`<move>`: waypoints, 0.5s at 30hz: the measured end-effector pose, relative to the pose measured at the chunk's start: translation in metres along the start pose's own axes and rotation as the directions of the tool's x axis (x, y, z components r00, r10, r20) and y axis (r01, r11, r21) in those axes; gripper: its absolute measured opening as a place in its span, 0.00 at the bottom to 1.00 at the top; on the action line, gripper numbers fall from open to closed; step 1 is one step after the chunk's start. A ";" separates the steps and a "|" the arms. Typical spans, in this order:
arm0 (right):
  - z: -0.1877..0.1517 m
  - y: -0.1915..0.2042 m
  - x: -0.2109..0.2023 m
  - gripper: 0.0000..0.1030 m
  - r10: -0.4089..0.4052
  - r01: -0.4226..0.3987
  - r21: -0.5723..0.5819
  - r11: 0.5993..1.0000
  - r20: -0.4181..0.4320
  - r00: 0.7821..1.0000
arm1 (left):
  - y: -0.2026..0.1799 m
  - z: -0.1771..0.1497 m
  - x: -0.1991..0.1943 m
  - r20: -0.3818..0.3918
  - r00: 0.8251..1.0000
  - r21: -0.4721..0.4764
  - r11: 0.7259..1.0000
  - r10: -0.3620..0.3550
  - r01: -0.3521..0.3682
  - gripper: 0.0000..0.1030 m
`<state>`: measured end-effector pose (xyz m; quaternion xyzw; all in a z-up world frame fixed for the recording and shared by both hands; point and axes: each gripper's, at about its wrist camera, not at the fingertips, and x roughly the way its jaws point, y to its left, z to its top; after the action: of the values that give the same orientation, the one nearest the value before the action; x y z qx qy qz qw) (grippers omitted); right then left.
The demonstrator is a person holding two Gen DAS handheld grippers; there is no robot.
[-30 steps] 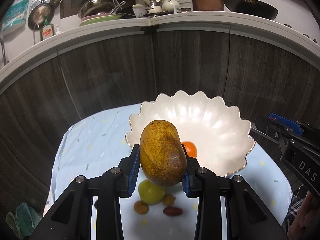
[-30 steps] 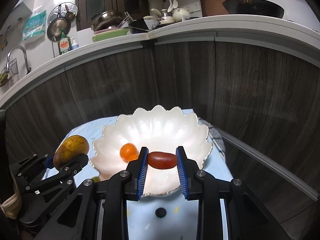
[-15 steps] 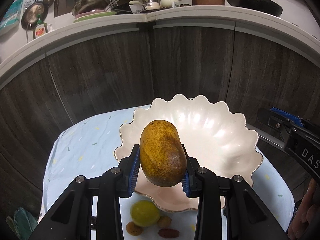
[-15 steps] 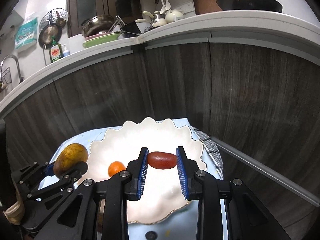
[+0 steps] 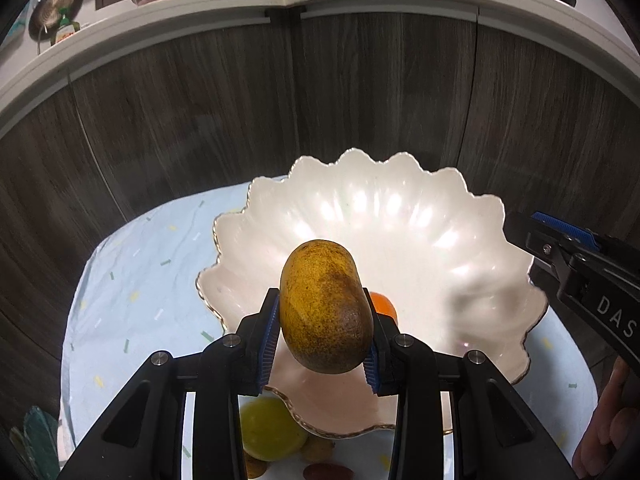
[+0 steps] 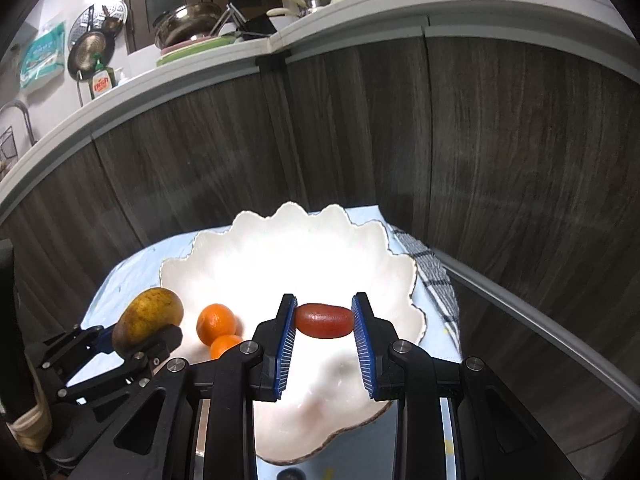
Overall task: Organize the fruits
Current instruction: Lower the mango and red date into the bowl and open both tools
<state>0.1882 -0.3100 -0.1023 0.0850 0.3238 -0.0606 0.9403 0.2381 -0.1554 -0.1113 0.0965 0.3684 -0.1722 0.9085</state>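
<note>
Here: mango (image 5: 324,320) clamped in left tool (image 5: 320,332) | above bowl (image 5: 400,208)

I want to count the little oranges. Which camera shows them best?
The right wrist view: two oranges lie uncovered in the white bowl. In the left wrist view the mango in the left gripper hides all but an orange sliver.

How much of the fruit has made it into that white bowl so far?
Done: two small oranges already lie in the scalloped bowl. In hand: the left gripper is clamped on a mango and the right gripper on a reddish oval fruit, both above the bowl, not yet released. Left: a yellow-green fruit and a few small ones beside it on the cloth.
</note>
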 end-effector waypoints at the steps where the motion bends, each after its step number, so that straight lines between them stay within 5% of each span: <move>1: -0.001 0.000 0.003 0.29 0.002 -0.002 -0.001 1.000 -0.011 1.000 | 0.000 0.000 0.001 -0.006 1.000 0.001 1.000 0.002 -0.002 0.35; 7: -0.005 0.001 0.011 0.29 0.000 0.000 -0.004 1.000 -0.051 0.999 | 0.002 -0.005 0.010 -0.061 0.998 -0.007 1.000 0.000 0.000 0.35; 9: -0.005 0.002 0.012 0.30 0.002 -0.002 -0.005 1.000 -0.057 0.998 | 0.002 -0.006 0.009 -0.059 0.998 -0.012 1.000 0.005 -0.006 0.50; 10: -0.005 0.001 0.012 0.34 0.001 -0.001 -0.006 1.000 -0.057 0.998 | 0.003 -0.006 0.007 -0.044 0.999 -0.012 1.000 0.017 -0.017 0.65; 12: -0.005 0.000 0.011 0.50 0.001 -0.001 0.001 1.000 -0.049 0.999 | 0.004 -0.005 0.000 -0.012 0.999 -0.017 0.999 0.034 -0.034 0.77; 15: -0.004 -0.002 0.007 0.66 -0.015 0.015 0.006 1.000 -0.027 1.000 | 0.007 -0.004 0.000 -0.020 0.999 -0.028 0.999 0.036 -0.037 0.78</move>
<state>0.1915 -0.3113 -0.1100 0.0862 0.3370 -0.0673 0.9351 0.2382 -0.1479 -0.1136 0.0917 0.3777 -0.1495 0.9092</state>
